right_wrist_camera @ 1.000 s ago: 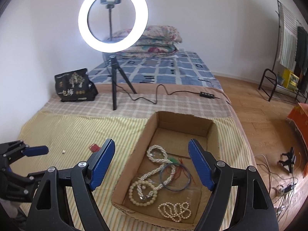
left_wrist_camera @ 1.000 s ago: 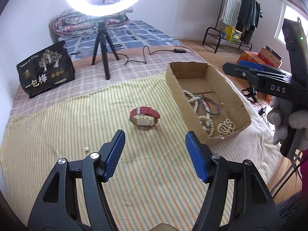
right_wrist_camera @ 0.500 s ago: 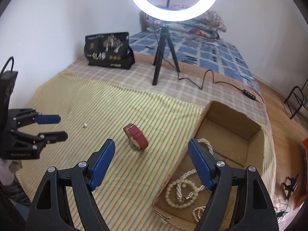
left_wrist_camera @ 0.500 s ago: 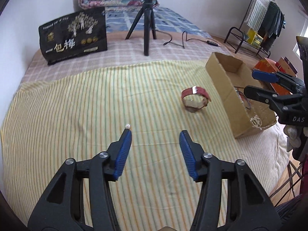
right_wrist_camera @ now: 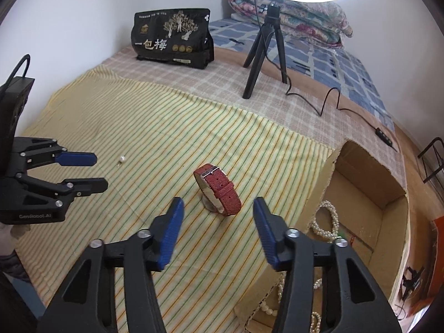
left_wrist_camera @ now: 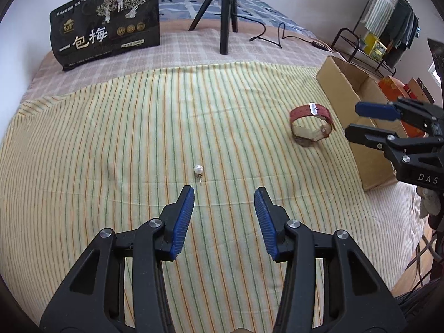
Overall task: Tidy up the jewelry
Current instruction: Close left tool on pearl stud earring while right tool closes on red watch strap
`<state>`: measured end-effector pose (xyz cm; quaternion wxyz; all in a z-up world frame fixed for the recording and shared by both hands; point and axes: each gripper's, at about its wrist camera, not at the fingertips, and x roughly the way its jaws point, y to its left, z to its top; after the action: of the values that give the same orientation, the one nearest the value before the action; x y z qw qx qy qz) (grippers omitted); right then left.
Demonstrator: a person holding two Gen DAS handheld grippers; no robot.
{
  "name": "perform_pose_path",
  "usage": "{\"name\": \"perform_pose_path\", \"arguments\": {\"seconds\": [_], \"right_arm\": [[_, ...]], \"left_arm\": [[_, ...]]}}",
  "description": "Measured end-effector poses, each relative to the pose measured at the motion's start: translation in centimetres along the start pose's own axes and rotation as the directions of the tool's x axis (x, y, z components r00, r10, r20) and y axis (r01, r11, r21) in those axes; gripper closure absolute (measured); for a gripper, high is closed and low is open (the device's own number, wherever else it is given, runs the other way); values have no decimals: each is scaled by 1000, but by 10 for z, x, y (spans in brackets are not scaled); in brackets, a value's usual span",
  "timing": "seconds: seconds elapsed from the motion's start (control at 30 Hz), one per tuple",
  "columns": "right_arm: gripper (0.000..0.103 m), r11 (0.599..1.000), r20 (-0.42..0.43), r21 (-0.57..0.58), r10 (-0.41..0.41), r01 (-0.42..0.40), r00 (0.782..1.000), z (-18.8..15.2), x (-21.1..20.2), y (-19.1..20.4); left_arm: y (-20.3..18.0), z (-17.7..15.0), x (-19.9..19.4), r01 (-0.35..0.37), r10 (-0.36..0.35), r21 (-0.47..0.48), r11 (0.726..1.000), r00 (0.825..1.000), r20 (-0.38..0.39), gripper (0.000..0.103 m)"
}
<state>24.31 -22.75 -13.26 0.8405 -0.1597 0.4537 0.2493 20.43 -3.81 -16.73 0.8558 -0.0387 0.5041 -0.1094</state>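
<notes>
A small pearl earring (left_wrist_camera: 198, 169) lies on the striped cloth just ahead of my open, empty left gripper (left_wrist_camera: 224, 194); it also shows in the right wrist view (right_wrist_camera: 122, 158). A red-strapped watch (right_wrist_camera: 217, 190) stands on the cloth just ahead of my open, empty right gripper (right_wrist_camera: 217, 208); it shows in the left wrist view (left_wrist_camera: 310, 123) too. A cardboard box (right_wrist_camera: 369, 172) to the right holds pearl necklaces (right_wrist_camera: 327, 222). The left gripper shows in the right wrist view (right_wrist_camera: 83, 172), the right gripper in the left wrist view (left_wrist_camera: 369, 122).
A black snack bag (left_wrist_camera: 108, 25) and a ring light tripod (left_wrist_camera: 224, 14) with its cable (right_wrist_camera: 327, 102) stand at the back of the bed. The striped cloth (left_wrist_camera: 111, 127) covers the bed. A clothes rack (left_wrist_camera: 388, 27) stands far right.
My left gripper swung left from the watch and moved close to the pearl earring. My right gripper left the box and came down toward the watch.
</notes>
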Motion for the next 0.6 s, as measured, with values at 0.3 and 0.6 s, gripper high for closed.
{"name": "perform_pose_path", "arguments": {"seconds": [0.3, 0.6], "right_arm": [[67, 1000, -29, -5, 11, -11, 1000, 4, 15, 1], [71, 1000, -50, -4, 10, -10, 999, 5, 25, 1]], "left_arm": [[11, 6, 17, -5, 5, -18, 1000, 1000, -14, 63], [16, 10, 29, -27, 27, -13, 1000, 999, -18, 69]]}}
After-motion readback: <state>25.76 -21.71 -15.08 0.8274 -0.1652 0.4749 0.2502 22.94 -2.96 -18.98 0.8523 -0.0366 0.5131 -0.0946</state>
